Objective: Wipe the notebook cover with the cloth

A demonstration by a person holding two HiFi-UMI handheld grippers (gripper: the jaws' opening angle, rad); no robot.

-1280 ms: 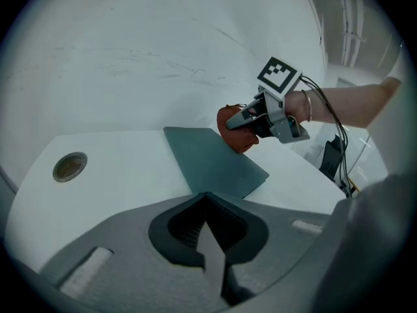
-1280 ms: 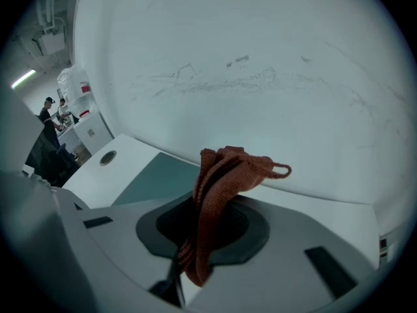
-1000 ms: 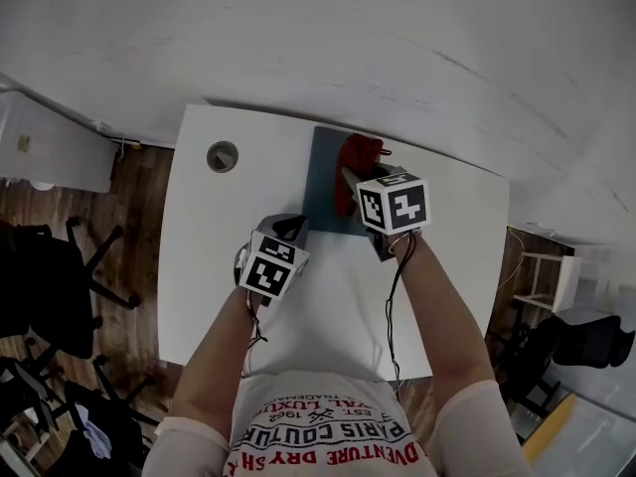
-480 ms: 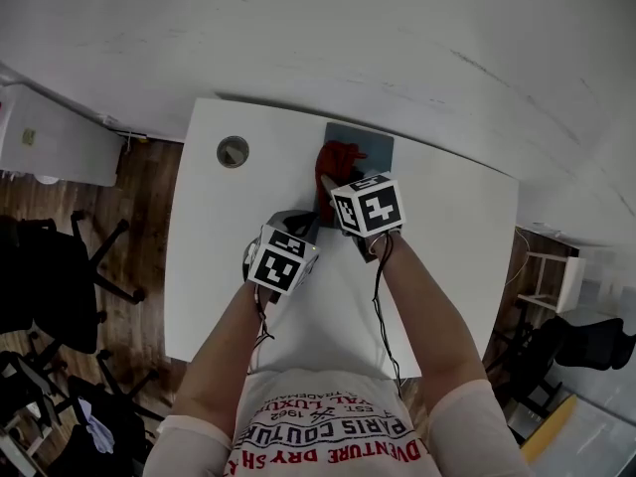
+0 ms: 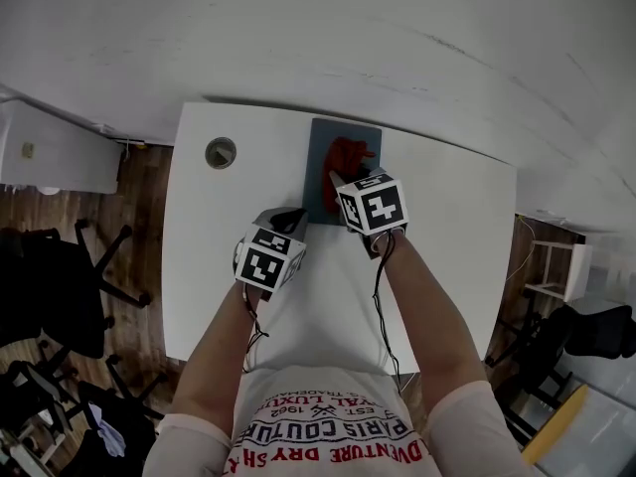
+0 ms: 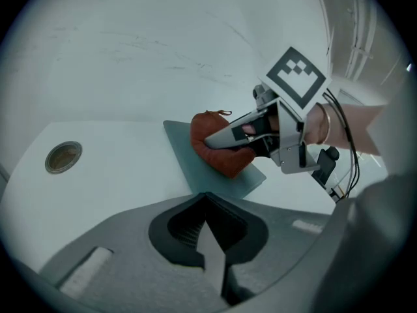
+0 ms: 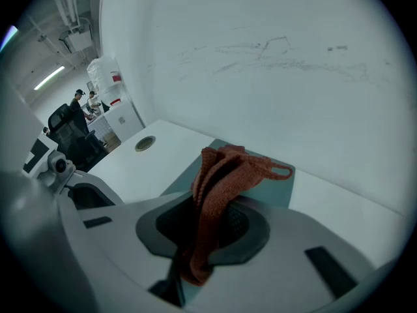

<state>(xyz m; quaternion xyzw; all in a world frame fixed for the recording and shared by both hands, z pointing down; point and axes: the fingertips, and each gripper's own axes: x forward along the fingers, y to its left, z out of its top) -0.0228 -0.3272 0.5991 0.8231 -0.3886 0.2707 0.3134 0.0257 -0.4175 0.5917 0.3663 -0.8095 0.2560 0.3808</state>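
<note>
Head view: a white desk (image 5: 199, 266) stands against a pale wall. A dark grey-blue notebook (image 5: 318, 152) lies flat at the desk's far edge, near the middle. A red cloth (image 5: 346, 157) sits bunched on its cover. The right gripper (image 5: 340, 181) reaches in from the near side, with its tips at the cloth and over the right half of the notebook. The left gripper (image 5: 290, 221) rests lower and to the left, its tips just beside the notebook's near left corner. I cannot tell whether it touches. A round cable grommet (image 5: 221, 153) is set in the desk to the left of the notebook, well apart from it.

Left gripper view: the left gripper (image 6: 210, 243) has its jaws drawn together with nothing between them. Beyond it the notebook (image 6: 186, 158) runs away to the far right. The cloth (image 6: 218, 155) is pressed onto the cover under the right gripper (image 6: 218, 135). The grommet (image 6: 63, 156) shows at the far left.

Right gripper view: the right gripper (image 7: 199, 246) is clamped on the cloth (image 7: 218, 188). The knitted cloth rises in folds between the jaws, and a small loop sticks out to the right. The notebook (image 7: 277, 188) lies directly beyond the jaws, under the cloth. The grommet (image 7: 144, 143) is further left on the desk (image 7: 130, 168).
</note>
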